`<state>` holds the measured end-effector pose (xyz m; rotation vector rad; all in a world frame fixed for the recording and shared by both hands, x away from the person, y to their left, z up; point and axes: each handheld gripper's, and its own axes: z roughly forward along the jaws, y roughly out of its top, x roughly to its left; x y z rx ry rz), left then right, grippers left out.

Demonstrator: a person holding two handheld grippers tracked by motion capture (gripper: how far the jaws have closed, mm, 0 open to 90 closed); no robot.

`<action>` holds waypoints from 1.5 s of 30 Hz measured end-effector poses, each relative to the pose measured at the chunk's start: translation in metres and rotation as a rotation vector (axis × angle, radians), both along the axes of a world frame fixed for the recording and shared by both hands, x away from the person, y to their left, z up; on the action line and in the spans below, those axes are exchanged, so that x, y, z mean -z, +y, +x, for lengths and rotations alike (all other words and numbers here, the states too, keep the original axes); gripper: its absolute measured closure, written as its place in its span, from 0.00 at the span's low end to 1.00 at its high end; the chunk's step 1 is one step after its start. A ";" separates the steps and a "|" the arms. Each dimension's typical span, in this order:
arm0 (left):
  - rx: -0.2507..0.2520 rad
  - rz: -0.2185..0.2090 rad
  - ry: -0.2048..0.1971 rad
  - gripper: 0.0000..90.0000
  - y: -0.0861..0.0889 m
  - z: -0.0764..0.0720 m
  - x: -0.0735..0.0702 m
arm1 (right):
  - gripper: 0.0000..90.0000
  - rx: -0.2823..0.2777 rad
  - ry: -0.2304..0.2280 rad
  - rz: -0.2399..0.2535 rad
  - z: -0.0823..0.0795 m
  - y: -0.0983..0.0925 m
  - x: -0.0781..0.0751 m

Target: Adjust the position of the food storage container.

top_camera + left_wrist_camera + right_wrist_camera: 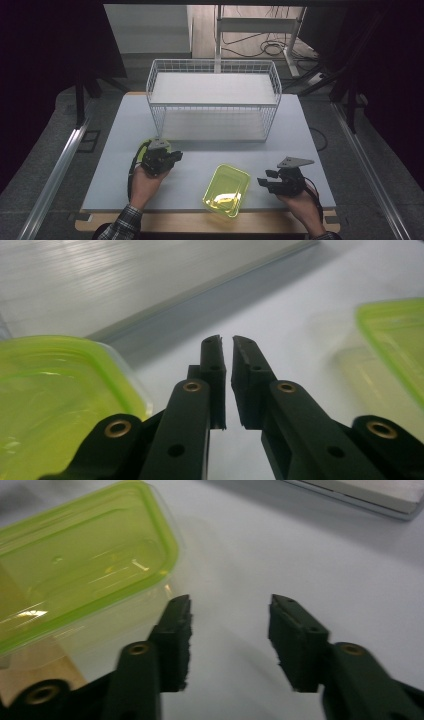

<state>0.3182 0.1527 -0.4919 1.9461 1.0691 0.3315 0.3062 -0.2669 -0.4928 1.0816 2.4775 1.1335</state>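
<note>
A clear box with a yellow-green rim [227,190] lies on the near part of the pale surface [300,150], slightly tilted, between the two hands and close to the near edge. It looks empty. Behind it, toward the far side, stands a white wire basket [214,100], well apart from the box.

The left gripper [172,156] sits in the person's left hand [145,182], left of the box and near it, pointing toward the right. In the left gripper view its jaws are almost together, a thin slit between them and nothing in that slit. That same view shows a second yellow-green container [60,400] just beside the left gripper at lower left, while the rim of the box [395,345] shows at the right edge, blurred.

The right gripper [265,181] is in the right hand [302,202], just right of the box, pointing left toward it. In the right gripper view its jaws stand partly apart with only bare surface between them; the box [85,565] lies just beside the left jaw, and whether it touches is hard to tell.
</note>
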 end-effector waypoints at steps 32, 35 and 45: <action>0.007 0.059 -0.018 0.59 0.023 -0.067 0.016 | 0.98 -0.437 0.042 0.037 -0.056 0.085 -0.005; 0.008 0.052 -0.010 0.64 0.025 -0.068 0.016 | 0.98 -0.434 0.040 0.041 -0.053 0.095 -0.004; 0.035 0.065 0.000 0.80 0.020 -0.068 0.017 | 0.98 -0.428 0.034 0.005 -0.036 0.127 0.000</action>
